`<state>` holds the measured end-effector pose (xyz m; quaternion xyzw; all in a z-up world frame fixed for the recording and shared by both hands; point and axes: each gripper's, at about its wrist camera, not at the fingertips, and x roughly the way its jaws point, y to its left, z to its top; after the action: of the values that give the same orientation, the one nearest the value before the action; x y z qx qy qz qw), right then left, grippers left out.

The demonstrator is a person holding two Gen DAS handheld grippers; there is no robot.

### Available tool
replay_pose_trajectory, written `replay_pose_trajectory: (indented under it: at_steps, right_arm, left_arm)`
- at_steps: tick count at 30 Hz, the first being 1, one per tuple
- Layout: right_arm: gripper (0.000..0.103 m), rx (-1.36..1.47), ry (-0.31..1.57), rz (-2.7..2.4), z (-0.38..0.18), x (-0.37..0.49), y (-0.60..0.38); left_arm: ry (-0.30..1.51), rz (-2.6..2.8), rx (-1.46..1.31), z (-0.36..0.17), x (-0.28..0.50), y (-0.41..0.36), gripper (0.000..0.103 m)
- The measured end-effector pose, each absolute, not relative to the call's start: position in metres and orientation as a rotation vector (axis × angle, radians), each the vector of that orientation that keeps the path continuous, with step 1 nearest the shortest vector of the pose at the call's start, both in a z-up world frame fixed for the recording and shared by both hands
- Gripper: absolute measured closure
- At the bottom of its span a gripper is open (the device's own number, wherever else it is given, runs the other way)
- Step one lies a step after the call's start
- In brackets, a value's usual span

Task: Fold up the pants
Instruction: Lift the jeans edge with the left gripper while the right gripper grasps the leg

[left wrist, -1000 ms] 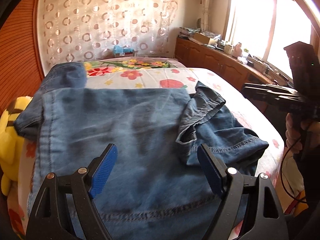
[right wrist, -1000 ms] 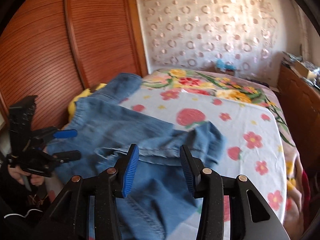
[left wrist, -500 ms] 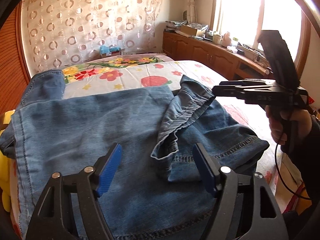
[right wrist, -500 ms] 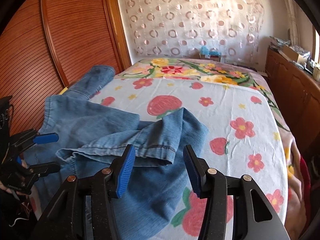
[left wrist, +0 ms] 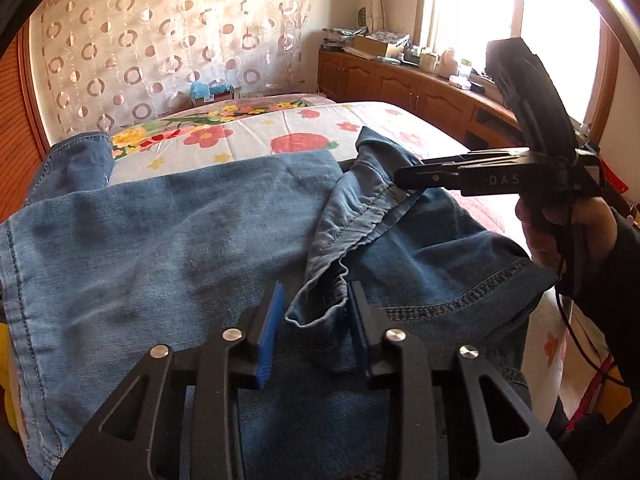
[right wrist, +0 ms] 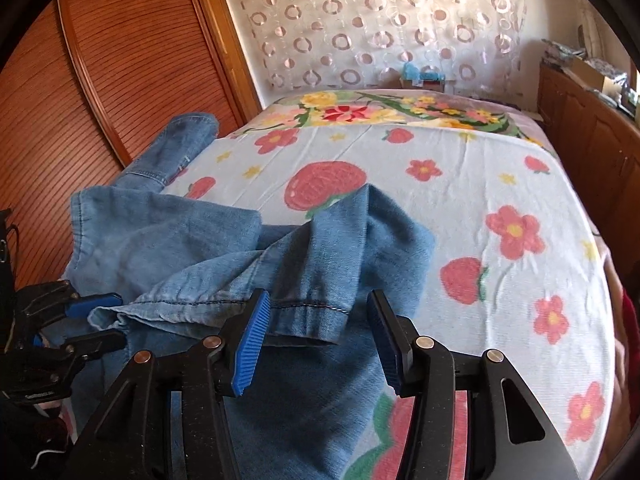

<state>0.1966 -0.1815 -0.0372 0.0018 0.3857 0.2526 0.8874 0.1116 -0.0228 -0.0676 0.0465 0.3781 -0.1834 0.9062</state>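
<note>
Blue jeans (left wrist: pixel 160 248) lie spread across the flowered bed (right wrist: pixel 460 200). One part is flipped over into a rumpled ridge (left wrist: pixel 352 216). My left gripper (left wrist: pixel 315 288) is closing around the near end of that ridge; the cloth sits between the blue pads, which are not clamped on it. In the right wrist view the left gripper (right wrist: pixel 108 320) shows at the left with the denim edge between its fingers. My right gripper (right wrist: pixel 318 296) stands open over the stitched hem (right wrist: pixel 304 314), its pads clear of the cloth. It reaches in from the right (left wrist: pixel 400 178), held by a hand (left wrist: pixel 536 224).
A ribbed wooden wardrobe (right wrist: pixel 120 60) runs along the bed's left side. Wooden cabinets (left wrist: pixel 400 84) with clutter stand under the bright window on the right. A yellow plush toy (left wrist: pixel 4 364) pokes out at the left edge. A patterned curtain (right wrist: pixel 380 20) hangs behind the bed.
The left jaws have narrowed from wide to close around the ridge's near end. The right gripper has moved in over the ridge's far end, still open.
</note>
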Motion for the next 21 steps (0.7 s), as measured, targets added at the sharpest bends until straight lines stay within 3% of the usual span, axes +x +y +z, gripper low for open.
replay_pose_trajectory:
  at_steps: [1,4,10,21]
  right_arm:
    - [0.051,0.009,0.806,0.533,-0.039,0.199,-0.18]
    - [0.092,0.014,0.81,0.548,-0.04,0.203,-0.181]
    - [0.097,0.003,0.731,0.585,-0.022,0.185,-0.187]
    - [0.097,0.014,0.463,0.683,0.084,0.131,-0.203]
  left_arm:
    - [0.778,-0.38,0.101,-0.067,0.111,-0.023,0.083]
    - [0.77,-0.396,0.094,-0.061,0.107,-0.024,0.092]
    - [0.683,-0.43,0.097,-0.025,0.083,-0.028,0.093]
    - [0.514,-0.449,0.032,0.063,0.041,0.004,0.094]
